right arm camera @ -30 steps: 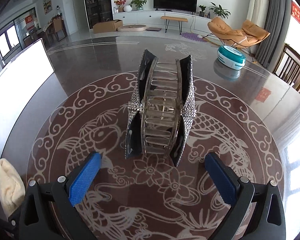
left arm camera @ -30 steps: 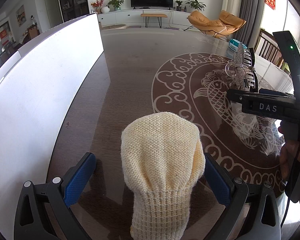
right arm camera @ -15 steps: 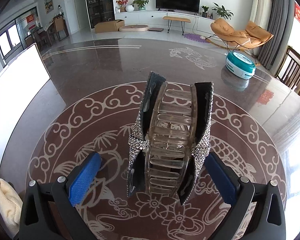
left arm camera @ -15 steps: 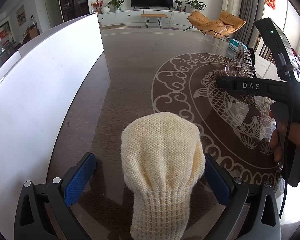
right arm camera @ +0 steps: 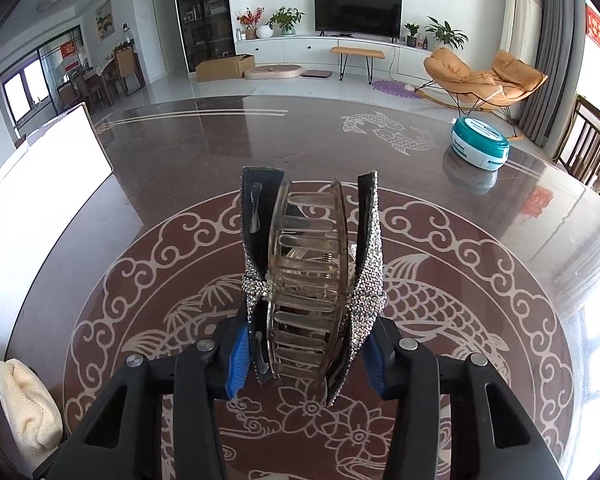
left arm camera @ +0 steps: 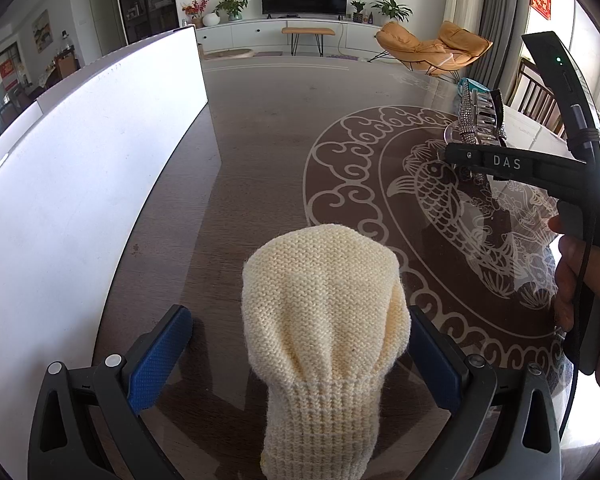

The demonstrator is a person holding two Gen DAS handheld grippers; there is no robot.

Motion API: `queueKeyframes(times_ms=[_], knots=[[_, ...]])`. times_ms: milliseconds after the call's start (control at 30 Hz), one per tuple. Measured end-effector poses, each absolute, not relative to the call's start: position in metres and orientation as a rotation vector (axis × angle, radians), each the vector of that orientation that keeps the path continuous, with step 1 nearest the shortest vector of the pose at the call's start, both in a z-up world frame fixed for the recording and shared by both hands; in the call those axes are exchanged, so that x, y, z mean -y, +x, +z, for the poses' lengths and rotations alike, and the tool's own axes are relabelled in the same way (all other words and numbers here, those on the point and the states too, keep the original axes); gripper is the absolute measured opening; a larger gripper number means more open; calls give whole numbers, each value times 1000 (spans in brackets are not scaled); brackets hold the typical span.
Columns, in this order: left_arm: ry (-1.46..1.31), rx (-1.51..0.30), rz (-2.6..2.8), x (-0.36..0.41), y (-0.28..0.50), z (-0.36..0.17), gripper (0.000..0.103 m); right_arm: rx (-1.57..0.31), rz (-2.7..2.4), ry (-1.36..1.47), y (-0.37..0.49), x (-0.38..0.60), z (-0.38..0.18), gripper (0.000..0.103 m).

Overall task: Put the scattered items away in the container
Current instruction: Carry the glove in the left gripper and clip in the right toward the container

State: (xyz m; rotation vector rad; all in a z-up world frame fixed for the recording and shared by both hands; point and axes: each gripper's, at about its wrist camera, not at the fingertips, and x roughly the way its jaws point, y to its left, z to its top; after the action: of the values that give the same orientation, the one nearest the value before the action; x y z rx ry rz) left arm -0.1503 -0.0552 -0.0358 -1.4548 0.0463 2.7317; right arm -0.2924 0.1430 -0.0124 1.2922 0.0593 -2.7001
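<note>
A cream knitted sock (left arm camera: 324,320) lies on the table between the wide-open fingers of my left gripper (left arm camera: 296,356), touching neither blue pad. It also shows at the lower left of the right wrist view (right arm camera: 24,400). My right gripper (right arm camera: 306,354) is shut on a rhinestone hair claw clip (right arm camera: 312,280), held upright over the table's carp pattern. The clip and right gripper also show at the right of the left wrist view (left arm camera: 480,124). The white container (left arm camera: 80,184) stands along the left.
A teal and white round jar (right arm camera: 480,148) stands at the far right of the glossy brown table (right arm camera: 220,152). A wooden chair (right arm camera: 592,152) stands past the right edge. The container wall (right arm camera: 40,176) runs along the table's left side.
My right gripper has closed on the hair clip, which it straddled open before. The left gripper and the sock have not moved.
</note>
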Motion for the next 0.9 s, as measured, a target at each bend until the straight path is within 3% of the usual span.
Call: queueKeyframes(times_ms=[500, 900], knots=[[-1454, -46, 2732, 56, -149, -37, 103, 36, -2706, 1284, -292, -157, -13, 45], [-1454, -46, 2734, 55, -148, -37, 103, -2, -2666, 1268, -238, -164, -13, 45]])
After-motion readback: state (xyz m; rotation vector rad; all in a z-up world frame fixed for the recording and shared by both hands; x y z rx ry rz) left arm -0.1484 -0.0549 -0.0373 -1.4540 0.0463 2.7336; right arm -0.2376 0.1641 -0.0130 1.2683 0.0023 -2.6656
